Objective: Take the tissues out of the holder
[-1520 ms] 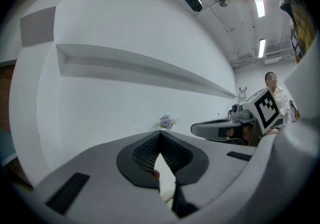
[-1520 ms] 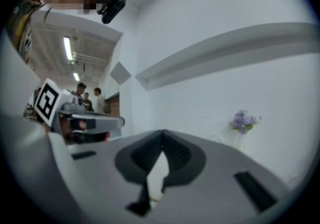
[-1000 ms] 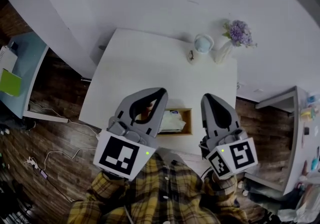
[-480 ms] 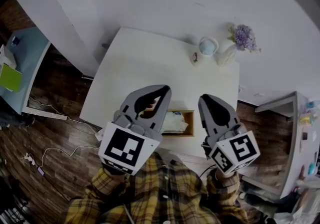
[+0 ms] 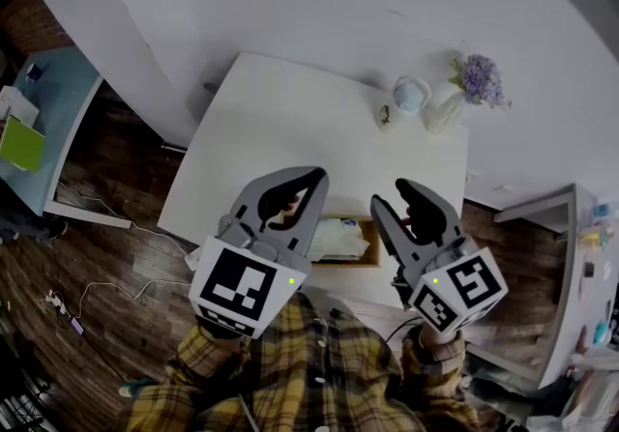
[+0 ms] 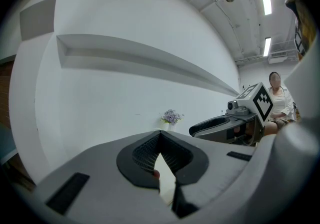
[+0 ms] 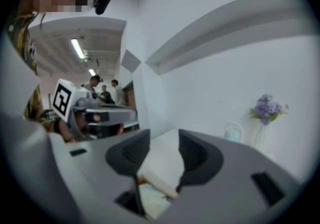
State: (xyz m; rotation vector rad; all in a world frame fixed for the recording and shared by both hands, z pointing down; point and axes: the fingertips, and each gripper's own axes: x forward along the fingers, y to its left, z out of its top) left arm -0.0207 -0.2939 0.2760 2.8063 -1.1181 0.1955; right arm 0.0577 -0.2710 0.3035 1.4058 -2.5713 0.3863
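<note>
A wooden tissue holder [image 5: 366, 246] stands near the front edge of the white table [image 5: 271, 130], with white tissues [image 5: 334, 239] inside it. Both grippers hover above it, held up near the camera. My left gripper [image 5: 316, 175] is over the holder's left end, its tips meeting and nothing held. My right gripper [image 5: 392, 196] is over the holder's right end; its jaws are opening and nothing is between them. In the right gripper view the holder [image 7: 156, 182] and tissues [image 7: 150, 204] show below the gap in the right gripper [image 7: 164, 142]. In the left gripper view the left gripper [image 6: 160, 135] shows tips touching.
At the table's far right stand a vase of purple flowers [image 5: 481, 80], a round pale object [image 5: 411, 94] and a small dark item [image 5: 385, 115]. A shelf unit [image 5: 542, 213] is to the right, a blue desk [image 5: 48, 130] to the left. People stand in the background [image 7: 102, 92].
The right gripper's jaws have parted from shut to clearly apart. The left gripper has stayed shut in about the same place.
</note>
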